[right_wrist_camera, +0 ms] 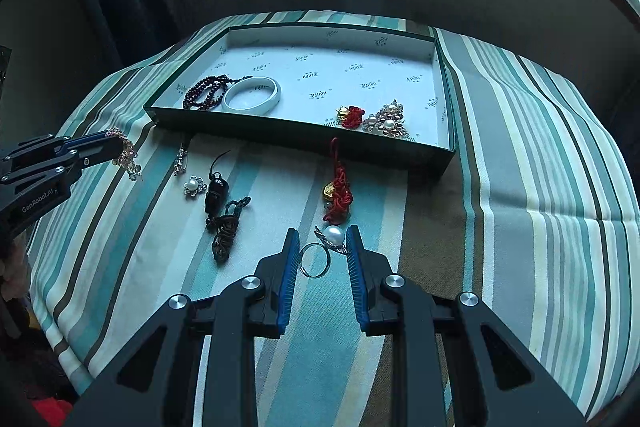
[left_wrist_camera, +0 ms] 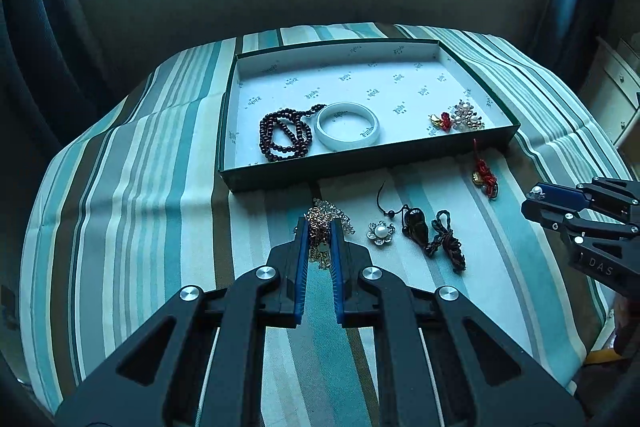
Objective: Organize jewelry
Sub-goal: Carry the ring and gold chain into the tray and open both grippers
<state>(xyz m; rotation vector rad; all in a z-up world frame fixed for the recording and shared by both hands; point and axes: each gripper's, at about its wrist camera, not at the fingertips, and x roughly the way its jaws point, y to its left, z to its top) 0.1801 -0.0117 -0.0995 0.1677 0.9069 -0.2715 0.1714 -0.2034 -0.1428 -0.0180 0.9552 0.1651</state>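
While I am holding both grippers over the striped tablecloth [left_wrist_camera: 132, 163], the stock is lying as follows.

Container: one shallow dark green box tray [left_wrist_camera: 404, 157], lined with white printed paper, is sitting on the far half of the cloth.
- Toward its left end, a dark red bead necklace [left_wrist_camera: 285, 135] is lying coiled, touching a white bangle [left_wrist_camera: 348, 131] just to its right.
- In its near right corner, a red knot charm with a gold piece [left_wrist_camera: 441, 120] is sitting against a cluster of pearl flower brooches [left_wrist_camera: 467, 117].

Outside the box, on the cloth:
- A second red knotted charm with a gold piece [right_wrist_camera: 338, 193] is lying just in front of the box wall, its cord reaching toward the wall.
- A black pendant on a dark braided cord [left_wrist_camera: 420, 227] is lying in the middle.
- A single pearl flower brooch [left_wrist_camera: 381, 233] is lying just left of that pendant.
- A small crystal piece [right_wrist_camera: 181, 159] is lying near the box's left corner; I cannot tell what it is.

In hand:
- My left gripper [left_wrist_camera: 320, 227] is clamping a bundle of gold and crystal chain [left_wrist_camera: 325, 223], whose loose end is dangling from the closed fingers.
- My right gripper [right_wrist_camera: 322, 239] is gripping a pearl ring [right_wrist_camera: 326, 247] between its blue pads, band toward the camera, pearl toward the tips.
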